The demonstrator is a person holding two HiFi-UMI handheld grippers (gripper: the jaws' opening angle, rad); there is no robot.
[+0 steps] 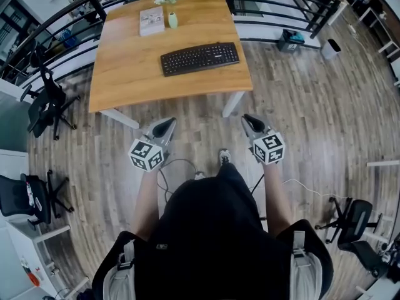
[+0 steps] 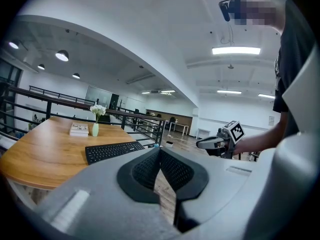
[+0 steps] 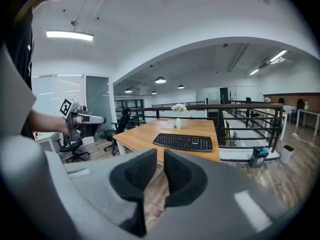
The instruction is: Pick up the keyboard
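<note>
A black keyboard (image 1: 200,58) lies near the front right of a wooden table (image 1: 125,74); it also shows in the left gripper view (image 2: 114,150) and the right gripper view (image 3: 183,142). My left gripper (image 1: 169,123) and right gripper (image 1: 248,117) hover over the floor just short of the table's front edge, side by side, both shut and empty. In the left gripper view the jaws (image 2: 160,151) meet at the tips with nothing between. In the right gripper view the jaws (image 3: 160,154) stand close together, also holding nothing.
A book (image 1: 152,20) and a small green vase with white flowers (image 1: 172,19) stand at the table's far side. Black railings (image 1: 275,8) run behind the table. Office chairs (image 1: 44,102) stand at left, another chair (image 1: 353,220) at lower right. A bin (image 1: 330,47) sits at far right.
</note>
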